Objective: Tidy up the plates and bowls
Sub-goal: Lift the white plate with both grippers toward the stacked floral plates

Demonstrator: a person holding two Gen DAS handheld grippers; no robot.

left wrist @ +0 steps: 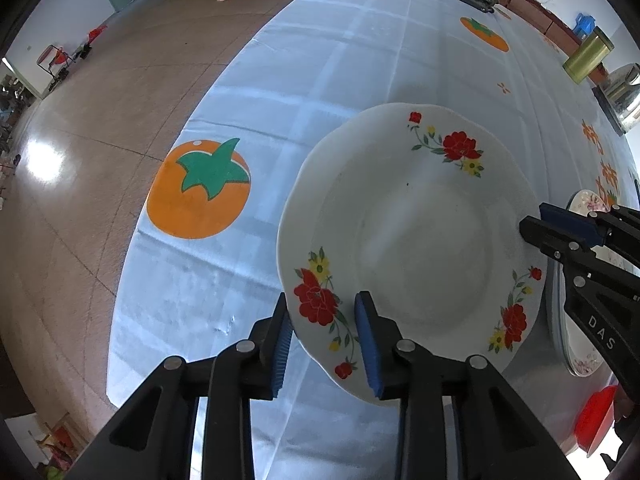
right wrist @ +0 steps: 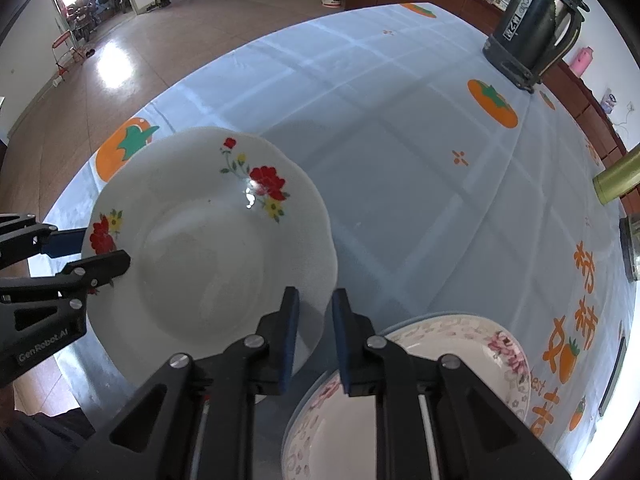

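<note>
both grippers point steeply downward. left gripper [left wrist: 323,336] has its blue pads either side of a rim, left pad touching, right pad close, jaws partly closed. right gripper [right wrist: 316,336] jaws narrow, pads clamped on a rim.

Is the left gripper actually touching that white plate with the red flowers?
Touching. In the left wrist view the left gripper straddles the rim of the white plate with red flowers, and its blue pads meet the rim.

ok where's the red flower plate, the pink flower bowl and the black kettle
red flower plate [left wrist: 420,240], left wrist view, bare white well
pink flower bowl [right wrist: 516,360], right wrist view, patterned rim
black kettle [right wrist: 532,28], right wrist view, dark body
</note>
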